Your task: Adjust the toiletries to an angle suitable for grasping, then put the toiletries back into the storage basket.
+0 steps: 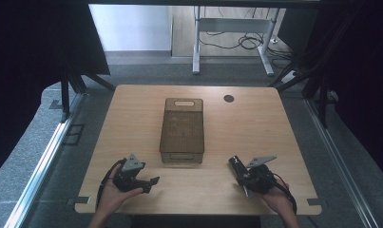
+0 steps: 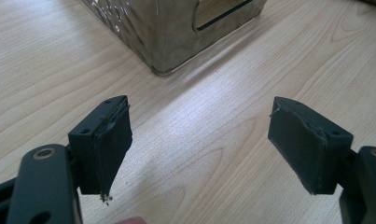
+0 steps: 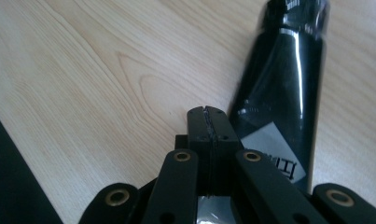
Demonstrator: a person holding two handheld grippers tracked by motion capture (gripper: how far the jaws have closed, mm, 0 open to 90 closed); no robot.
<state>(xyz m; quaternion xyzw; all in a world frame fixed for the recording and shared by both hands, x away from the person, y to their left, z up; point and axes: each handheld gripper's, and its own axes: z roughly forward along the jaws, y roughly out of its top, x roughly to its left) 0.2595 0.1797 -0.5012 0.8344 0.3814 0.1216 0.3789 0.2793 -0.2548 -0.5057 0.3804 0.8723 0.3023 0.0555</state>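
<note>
left gripper [image 1: 153,184] – low over table [image 1: 274,123], jaws spread | right gripper [image 1: 235,162] – jaws pressed together

label [image 3: 274,151] on black bottle [image 3: 281,88] | showing dark characters, cut off by the claw arm, too partial to read | no other text showing

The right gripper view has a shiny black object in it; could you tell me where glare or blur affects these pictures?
In the right gripper view, white glare streaks run down the glossy black bottle, and its far end is soft. In the left gripper view, the translucent bin is slightly blurred, with a faint sheen on the table. The high view is dim at its dark edges.
</note>
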